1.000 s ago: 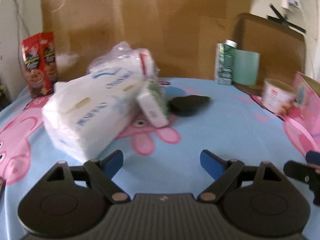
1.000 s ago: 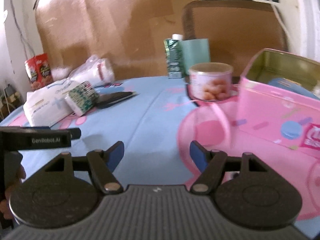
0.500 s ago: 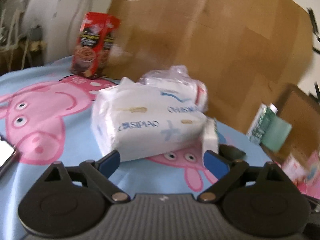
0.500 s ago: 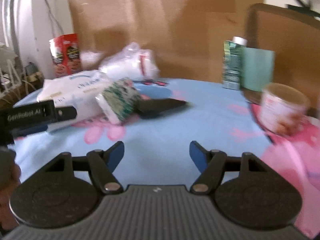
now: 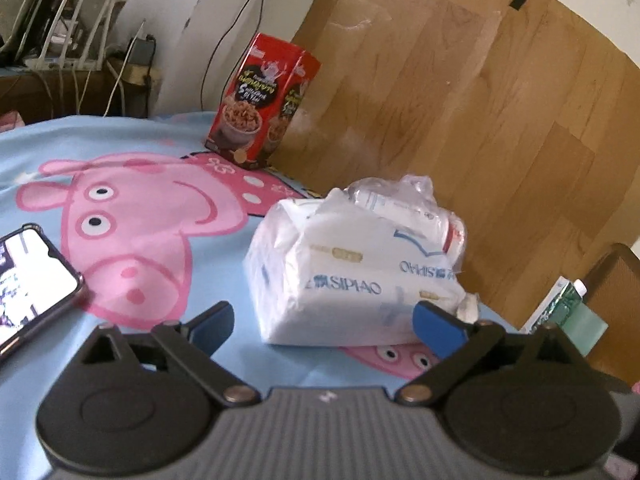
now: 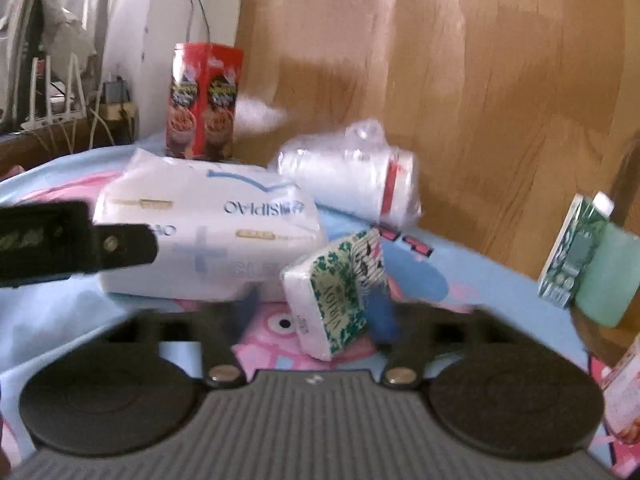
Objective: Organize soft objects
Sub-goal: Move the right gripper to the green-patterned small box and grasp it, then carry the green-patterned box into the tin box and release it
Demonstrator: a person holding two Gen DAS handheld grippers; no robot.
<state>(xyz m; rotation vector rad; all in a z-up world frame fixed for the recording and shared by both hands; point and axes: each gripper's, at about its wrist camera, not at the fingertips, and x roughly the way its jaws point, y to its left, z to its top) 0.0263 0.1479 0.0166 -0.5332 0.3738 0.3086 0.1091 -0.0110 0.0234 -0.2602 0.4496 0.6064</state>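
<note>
Three soft packs lie on the blue cartoon-pig cloth (image 5: 168, 152): one large white tissue pack (image 5: 352, 280) at centre of the left wrist view, one clear-wrapped white bundle with a red band (image 5: 416, 208) resting against its far side, and one small green-patterned tissue packet (image 6: 332, 304) tilted on its edge at lower centre of the right wrist view. In that view the large pack (image 6: 208, 236) sits left of centre and the bundle (image 6: 352, 176) above and right of it. One left gripper (image 5: 324, 322) is spread wide, its two blue fingertips (image 5: 212, 322) flanking the near end of the large pack without touching it. One right gripper (image 6: 316, 312) is badly blurred; its fingers sit on either side of the small packet, and whether they clasp it I cannot tell. One red snack box (image 5: 262, 100) stands upright at upper centre against the wooden panel (image 5: 480, 120). One lit phone (image 5: 28, 276) lies at the left edge. One green carton (image 6: 572, 256) stands at the right edge.
</note>
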